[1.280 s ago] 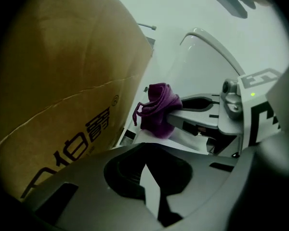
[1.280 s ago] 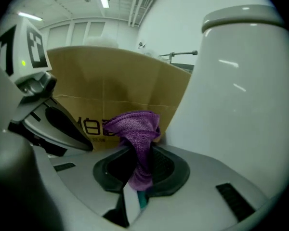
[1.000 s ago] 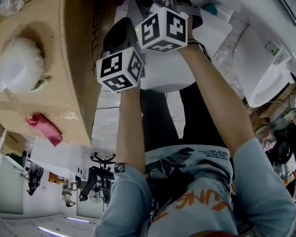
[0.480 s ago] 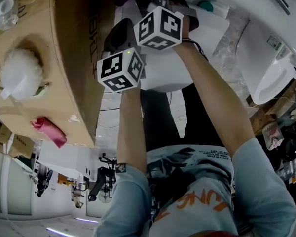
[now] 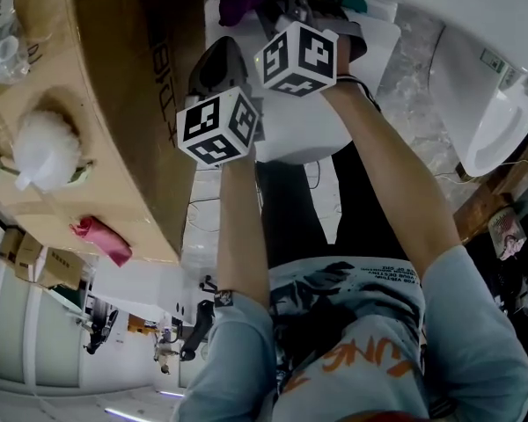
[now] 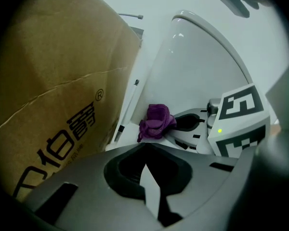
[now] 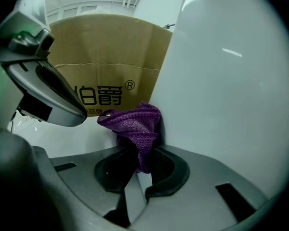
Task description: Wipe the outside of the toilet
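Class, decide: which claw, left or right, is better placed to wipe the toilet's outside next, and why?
Right. The right claw is shut on the purple cloth, which sits right beside the toilet. The left claw is shut with nothing in it, nearer the cardboard box.

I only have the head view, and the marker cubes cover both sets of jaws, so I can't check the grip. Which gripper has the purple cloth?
Observer: The right gripper. In its own view the jaws are closed on the purple cloth.
Operator: Is the cloth on the toilet?
Observer: Yes, its bunched end lies against the white outer wall of the toilet.
Operator: And the left gripper?
Observer: The left gripper is shut with nothing between its jaws, beside the cardboard box.
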The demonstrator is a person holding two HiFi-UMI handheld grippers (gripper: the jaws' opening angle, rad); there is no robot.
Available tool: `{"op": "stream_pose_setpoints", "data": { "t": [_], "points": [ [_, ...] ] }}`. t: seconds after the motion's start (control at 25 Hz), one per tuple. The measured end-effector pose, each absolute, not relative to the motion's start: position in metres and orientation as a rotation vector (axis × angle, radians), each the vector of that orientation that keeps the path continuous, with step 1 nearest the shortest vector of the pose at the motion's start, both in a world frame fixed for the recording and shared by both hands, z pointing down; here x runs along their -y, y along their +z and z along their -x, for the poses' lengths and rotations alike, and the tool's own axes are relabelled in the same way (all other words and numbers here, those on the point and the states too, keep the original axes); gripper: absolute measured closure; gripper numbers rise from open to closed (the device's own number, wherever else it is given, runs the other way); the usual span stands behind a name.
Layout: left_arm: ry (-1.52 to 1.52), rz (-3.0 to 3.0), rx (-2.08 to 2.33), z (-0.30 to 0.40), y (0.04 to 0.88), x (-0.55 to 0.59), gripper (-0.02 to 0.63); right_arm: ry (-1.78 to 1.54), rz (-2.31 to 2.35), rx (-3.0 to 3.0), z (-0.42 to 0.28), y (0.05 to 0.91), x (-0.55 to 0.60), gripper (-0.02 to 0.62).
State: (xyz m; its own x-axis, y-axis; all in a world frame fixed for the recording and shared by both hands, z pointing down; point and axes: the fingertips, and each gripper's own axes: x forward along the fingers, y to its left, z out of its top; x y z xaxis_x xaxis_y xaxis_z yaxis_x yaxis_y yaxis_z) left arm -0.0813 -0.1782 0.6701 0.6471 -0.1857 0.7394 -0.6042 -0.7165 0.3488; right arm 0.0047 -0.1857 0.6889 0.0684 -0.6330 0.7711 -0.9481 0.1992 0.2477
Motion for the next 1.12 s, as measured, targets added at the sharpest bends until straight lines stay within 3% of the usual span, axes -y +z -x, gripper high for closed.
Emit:
{"op": "stream_pose_setpoints", "data": {
  "t": [1.12],
  "points": [
    [1.0, -2.324, 0.401, 0.022, 0.668, 0.096, 0.581, 0.538, -1.516, 1.425, -0.074, 0.691, 0.049, 0.538]
  ]
}}
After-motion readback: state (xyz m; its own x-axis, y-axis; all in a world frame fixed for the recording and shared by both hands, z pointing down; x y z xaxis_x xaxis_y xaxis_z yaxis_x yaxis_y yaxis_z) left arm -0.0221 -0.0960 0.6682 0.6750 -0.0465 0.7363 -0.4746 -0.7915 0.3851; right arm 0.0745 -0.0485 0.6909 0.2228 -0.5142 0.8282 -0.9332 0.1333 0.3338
